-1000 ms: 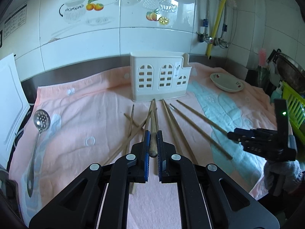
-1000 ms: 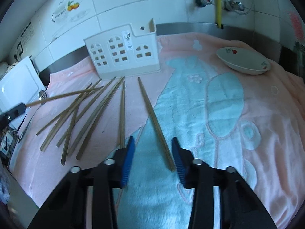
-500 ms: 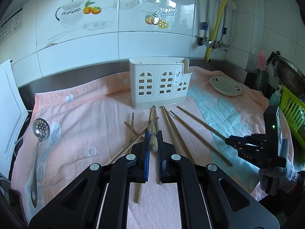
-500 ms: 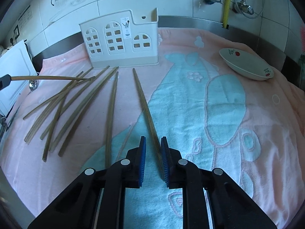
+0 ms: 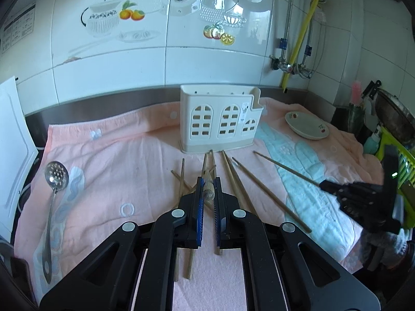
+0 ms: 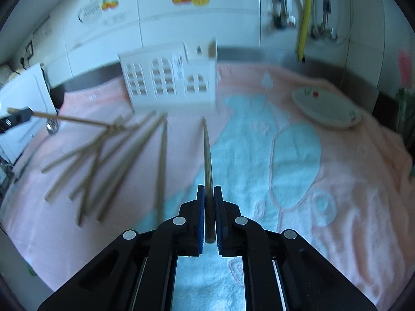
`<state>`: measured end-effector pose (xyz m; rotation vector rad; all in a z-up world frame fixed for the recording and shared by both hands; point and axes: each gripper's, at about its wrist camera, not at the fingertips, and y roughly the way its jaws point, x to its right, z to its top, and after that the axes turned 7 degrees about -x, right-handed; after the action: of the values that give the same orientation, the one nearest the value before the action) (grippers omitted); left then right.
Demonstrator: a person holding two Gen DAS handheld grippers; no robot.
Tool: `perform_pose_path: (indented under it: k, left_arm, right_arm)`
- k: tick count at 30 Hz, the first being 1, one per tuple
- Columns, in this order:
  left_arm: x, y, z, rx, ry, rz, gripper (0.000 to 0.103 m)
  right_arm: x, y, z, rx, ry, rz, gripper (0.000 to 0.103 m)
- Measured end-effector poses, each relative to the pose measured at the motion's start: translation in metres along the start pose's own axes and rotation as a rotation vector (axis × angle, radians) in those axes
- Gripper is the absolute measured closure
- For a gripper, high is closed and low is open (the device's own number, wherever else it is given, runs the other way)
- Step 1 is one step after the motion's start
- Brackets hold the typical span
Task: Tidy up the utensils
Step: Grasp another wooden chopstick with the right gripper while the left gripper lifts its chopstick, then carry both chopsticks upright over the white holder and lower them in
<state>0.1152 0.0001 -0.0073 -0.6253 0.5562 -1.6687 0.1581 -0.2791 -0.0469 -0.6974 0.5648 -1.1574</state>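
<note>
While the left gripper (image 5: 208,186) clamps one wooden chopstick (image 5: 208,190) above the loose chopsticks (image 5: 234,178) on the pink towel (image 5: 116,155), the right gripper (image 6: 209,194), its jaws just closed, grips another chopstick (image 6: 207,153) pointing toward the white utensil holder (image 6: 168,83).

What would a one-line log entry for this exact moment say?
left hand-held gripper: shut on chopstick | right hand-held gripper: shut on second chopstick | utensil holder: empty so far | loose chopsticks: on towel

No text can be read: the small white sticker (image 5: 244,109) on the cream plastic utensil holder (image 5: 220,121) is illegible.
</note>
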Motion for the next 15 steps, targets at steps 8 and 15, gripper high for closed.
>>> perform_pose_path:
  k: [8,15]
  left_arm:
    - [0.006,-0.011,0.025,0.020,0.023,-0.011,0.097]
    - [0.011,-0.013,0.052,0.030,0.060,-0.013,0.097]
  right_arm:
    - [-0.012,-0.048,0.053,0.117,-0.044,0.051,0.096]
    - [-0.011,-0.064,0.115,0.113,-0.069,0.088,0.097]
